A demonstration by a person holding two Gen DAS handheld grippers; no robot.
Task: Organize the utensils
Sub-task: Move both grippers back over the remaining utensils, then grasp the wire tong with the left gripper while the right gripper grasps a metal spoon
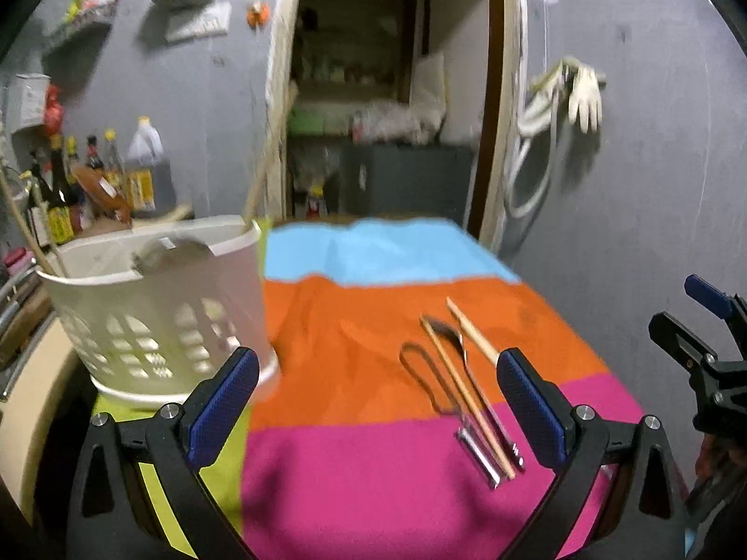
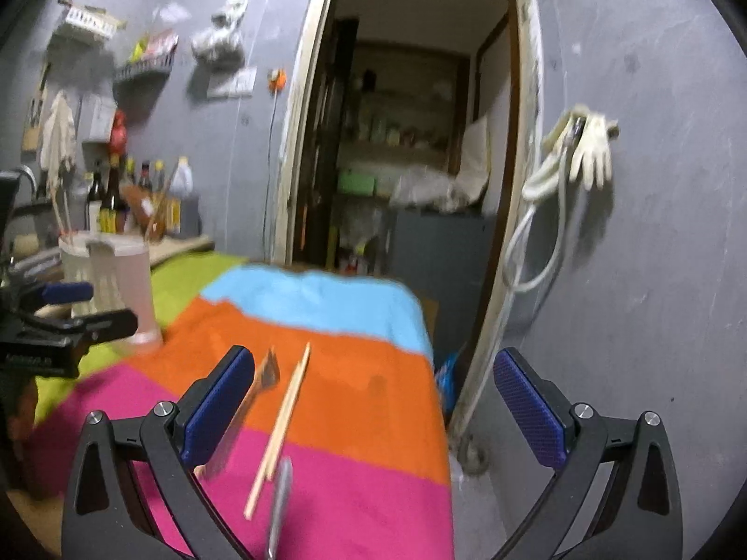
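Note:
In the left wrist view, a metal spoon (image 1: 460, 350), a wire-handled metal tool (image 1: 432, 380) and two wooden chopsticks (image 1: 471, 326) lie together on the striped cloth (image 1: 355, 326). A white slotted utensil basket (image 1: 158, 298) stands at the left with sticks in it. My left gripper (image 1: 378, 401) is open and empty above the cloth. My right gripper (image 2: 373, 401) is open and empty; below it lie a chopstick (image 2: 285, 415) and blurred metal utensils (image 2: 280, 504). The basket also shows at the far left of the right wrist view (image 2: 116, 275). The right gripper shows at the right edge of the left wrist view (image 1: 705, 336).
Sauce bottles (image 1: 93, 177) stand behind the basket against the grey wall. An open doorway (image 1: 383, 116) lies beyond the table's far edge. A hose and rubber gloves (image 1: 579, 93) hang on the wall at the right. The cloth's right edge (image 2: 439, 401) drops off beside the wall.

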